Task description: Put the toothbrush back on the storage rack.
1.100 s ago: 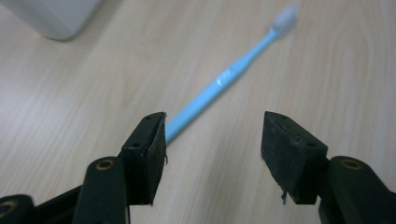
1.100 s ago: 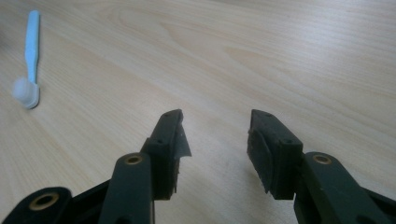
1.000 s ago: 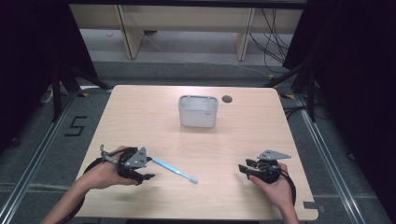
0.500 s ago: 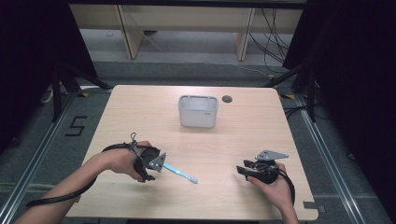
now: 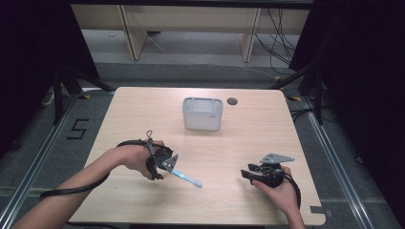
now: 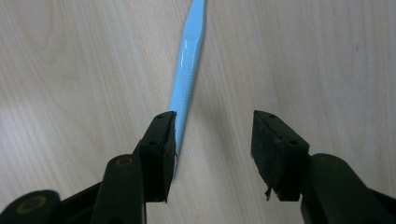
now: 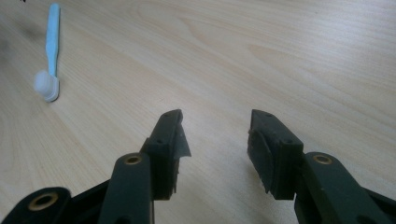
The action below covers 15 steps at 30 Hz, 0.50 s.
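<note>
In the high view, the left gripper (image 5: 168, 164) is sitting at lower left of centre of the table (image 5: 267, 129), over the handle end of the light-blue toothbrush (image 5: 187, 178), which is lying flat and running diagonally toward the lower right, bristle head at the far end. In the left gripper view, the toothbrush (image 6: 187, 70) handle is passing between the jaws, lying against the inner face of the left jaw and apart from the right one; the jaws are standing part-open and have just been closing, not yet pinching the handle. Compared with a second ago, this hand has travelled rightward onto the handle. The right gripper (image 5: 255, 174) is resting at lower right, unmoved, its jaws spread on nothing (image 7: 215, 135), well apart from the toothbrush (image 7: 50, 51).
</note>
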Each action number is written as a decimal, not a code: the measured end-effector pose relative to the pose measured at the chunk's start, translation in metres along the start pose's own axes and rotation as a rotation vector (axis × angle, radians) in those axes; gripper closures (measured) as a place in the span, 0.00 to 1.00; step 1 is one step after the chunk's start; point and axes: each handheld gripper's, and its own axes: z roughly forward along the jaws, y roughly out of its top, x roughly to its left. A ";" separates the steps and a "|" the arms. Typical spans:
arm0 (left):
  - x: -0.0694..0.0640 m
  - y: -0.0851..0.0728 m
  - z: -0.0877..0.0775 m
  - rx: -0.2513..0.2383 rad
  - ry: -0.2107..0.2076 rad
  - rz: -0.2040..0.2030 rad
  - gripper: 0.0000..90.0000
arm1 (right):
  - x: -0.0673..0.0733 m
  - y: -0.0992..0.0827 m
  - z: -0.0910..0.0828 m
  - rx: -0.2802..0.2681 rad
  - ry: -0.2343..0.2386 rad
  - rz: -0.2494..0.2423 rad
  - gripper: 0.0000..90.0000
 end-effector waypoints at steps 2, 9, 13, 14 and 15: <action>0.002 0.001 0.001 0.003 -0.002 0.009 0.57 | 0.000 0.000 0.000 -0.002 -0.001 -0.002 0.61; 0.012 0.010 0.011 0.019 -0.021 0.027 0.63 | -0.001 0.001 -0.001 -0.002 -0.017 -0.028 0.61; 0.016 0.015 0.015 0.042 -0.041 0.052 0.65 | -0.001 0.001 -0.001 -0.005 -0.016 -0.034 0.61; 0.017 0.015 0.016 0.045 -0.046 0.055 0.65 | 0.000 0.002 -0.002 0.004 -0.025 -0.036 0.61; 0.020 0.017 0.015 0.083 -0.048 0.099 0.65 | -0.001 0.002 -0.001 -0.001 -0.023 -0.042 0.61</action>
